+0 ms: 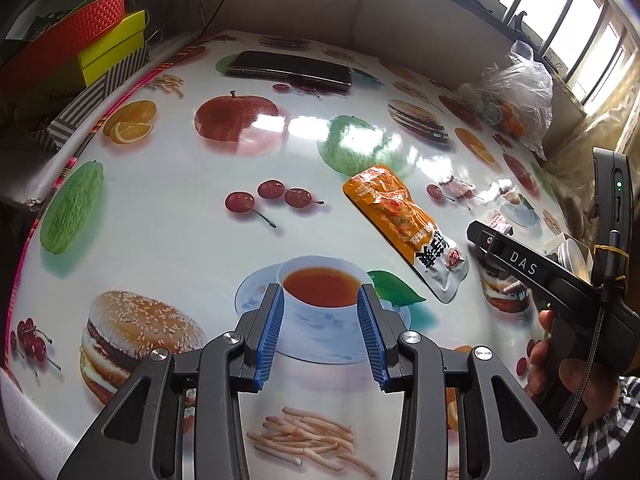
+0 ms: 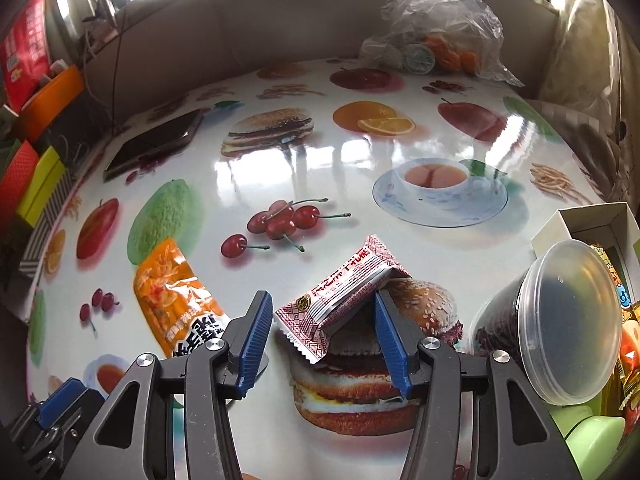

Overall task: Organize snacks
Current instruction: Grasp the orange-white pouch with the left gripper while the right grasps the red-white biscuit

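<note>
An orange snack pouch [image 1: 404, 222] lies flat on the printed tablecloth, ahead and right of my left gripper [image 1: 321, 304], which is open and empty. It also shows in the right wrist view [image 2: 176, 300], left of my right gripper [image 2: 320, 312]. A red-and-white wrapped snack [image 2: 344, 292] sits tilted between the right gripper's open jaws, its right end resting against the right finger [image 2: 390, 340]. The right gripper appears in the left wrist view [image 1: 516, 264], held by a hand.
A clear plastic tub [image 2: 560, 320] lies on its side at right, beside a white box [image 2: 592, 224] with snacks. A phone [image 1: 290, 68] lies at the far side. A plastic bag [image 2: 440, 24] of items sits at the back. Coloured boxes [image 1: 80, 48] stand off the table's left.
</note>
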